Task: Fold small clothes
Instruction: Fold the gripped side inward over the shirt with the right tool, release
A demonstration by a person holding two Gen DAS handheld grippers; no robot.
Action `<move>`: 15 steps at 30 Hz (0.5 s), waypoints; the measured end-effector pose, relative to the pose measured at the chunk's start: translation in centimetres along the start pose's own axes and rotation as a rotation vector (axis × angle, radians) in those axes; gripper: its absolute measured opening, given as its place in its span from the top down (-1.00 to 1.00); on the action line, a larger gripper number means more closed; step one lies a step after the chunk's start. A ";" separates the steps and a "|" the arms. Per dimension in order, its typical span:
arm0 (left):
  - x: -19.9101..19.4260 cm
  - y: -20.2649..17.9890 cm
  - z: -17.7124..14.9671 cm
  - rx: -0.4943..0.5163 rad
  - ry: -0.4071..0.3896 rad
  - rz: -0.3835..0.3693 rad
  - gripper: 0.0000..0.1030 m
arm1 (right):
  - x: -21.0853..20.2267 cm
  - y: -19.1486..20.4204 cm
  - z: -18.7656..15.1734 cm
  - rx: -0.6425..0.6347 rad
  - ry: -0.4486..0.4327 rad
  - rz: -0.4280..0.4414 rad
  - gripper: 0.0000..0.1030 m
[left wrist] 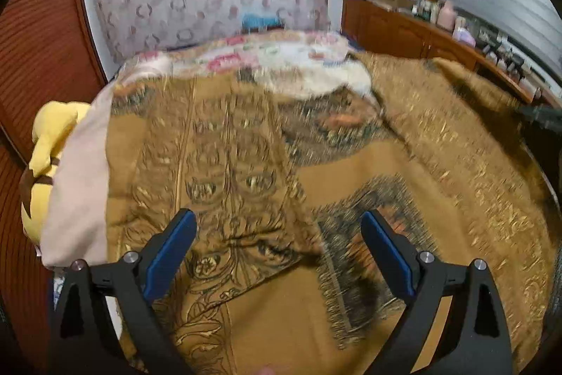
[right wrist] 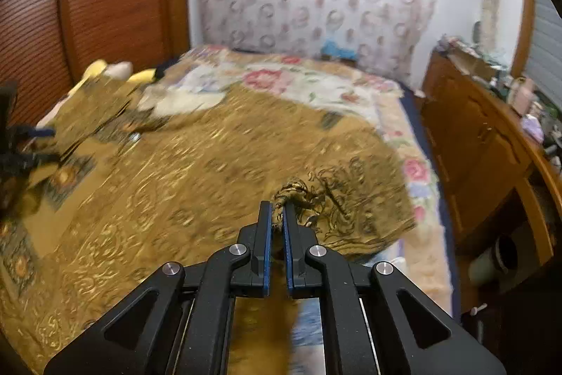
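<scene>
On the bed [right wrist: 414, 115], my right fingers [right wrist: 277, 217] pinch a bunched corner of the gold cloth [right wrist: 217, 157]; left fingers [left wrist: 277, 241] hover apart above it. Light, limp, silky: hems hold best.

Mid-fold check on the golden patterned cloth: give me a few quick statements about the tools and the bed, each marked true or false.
1. The right tool is shut on a bunched edge of the golden cloth. True.
2. The left tool is clamped on the cloth as well. False: its blue pads stand wide apart above the cloth, holding nothing.
3. A yellow plush toy lies at the left edge of the bed. True.
4. The golden cloth covers the whole bed. False: a floral bedspread shows beyond it toward the curtain.
5. The wooden cabinet beside the bed has a bare top. False: bottles and other items crowd it.
</scene>
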State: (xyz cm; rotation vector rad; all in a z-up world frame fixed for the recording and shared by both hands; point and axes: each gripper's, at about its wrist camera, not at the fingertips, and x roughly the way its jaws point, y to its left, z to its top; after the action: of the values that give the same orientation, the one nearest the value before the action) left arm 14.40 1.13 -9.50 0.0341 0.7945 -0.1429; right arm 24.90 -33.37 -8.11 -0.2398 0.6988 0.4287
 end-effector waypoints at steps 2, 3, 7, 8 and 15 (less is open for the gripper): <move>-0.8 -0.3 0.3 -0.005 -0.026 -0.002 -0.85 | 0.8 1.1 -0.6 -0.011 0.028 0.020 0.93; -1.2 -0.5 0.4 -0.005 -0.036 -0.004 -0.85 | 1.2 1.5 -1.0 -0.012 0.045 0.025 0.93; -2.4 -1.1 0.9 0.005 -0.070 -0.021 -0.85 | 2.6 2.7 -2.7 -0.012 0.093 0.037 0.92; -2.7 -1.3 0.9 0.009 -0.077 -0.024 -0.85 | 2.8 2.9 -2.9 -0.010 0.099 0.039 0.91; -4.2 -3.1 1.3 0.038 -0.112 -0.059 -0.85 | 0.9 2.2 -2.5 0.024 0.064 0.046 0.49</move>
State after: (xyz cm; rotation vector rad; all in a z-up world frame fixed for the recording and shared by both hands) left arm 11.94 -1.61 -5.55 0.0382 0.6814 -0.2141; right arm 23.08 -31.99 -10.67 -0.2159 0.7725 0.4579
